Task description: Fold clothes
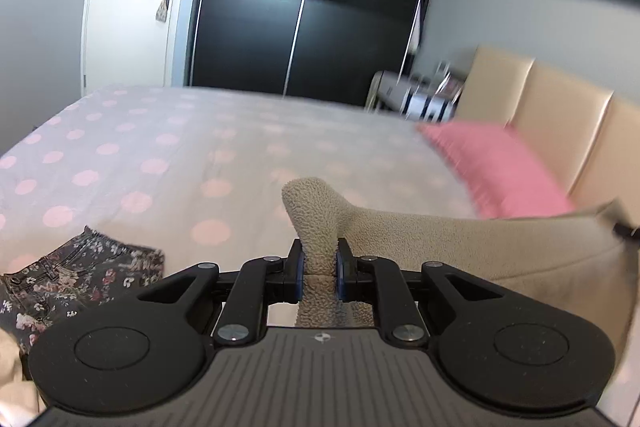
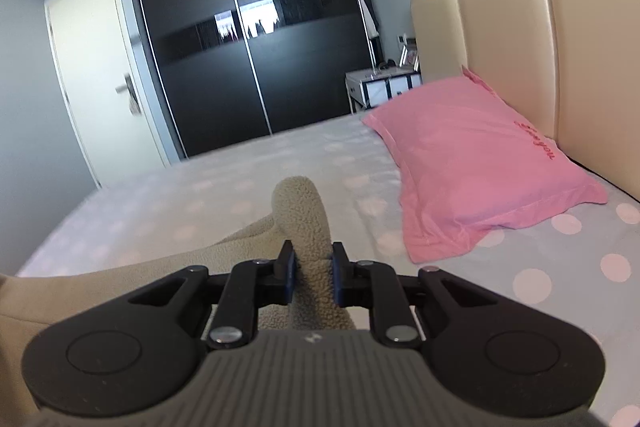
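Observation:
A beige fleece garment (image 1: pixel 460 243) hangs stretched above the bed between both grippers. My left gripper (image 1: pixel 319 259) is shut on one bunched corner of it, and a nub of fleece pokes up past the fingers. In the right wrist view my right gripper (image 2: pixel 314 261) is shut on the other corner of the beige fleece garment (image 2: pixel 304 223), whose cloth runs off to the left edge. A dark floral garment (image 1: pixel 76 279) lies on the bed at the lower left of the left wrist view.
The bed (image 1: pixel 168 155) has a grey sheet with pink dots. A pink pillow (image 2: pixel 476 163) lies against the cream headboard (image 2: pixel 540 39). Beyond the bed stand a black sliding wardrobe (image 2: pixel 248 59), a white door (image 2: pixel 92 83) and a small nightstand (image 2: pixel 380 87).

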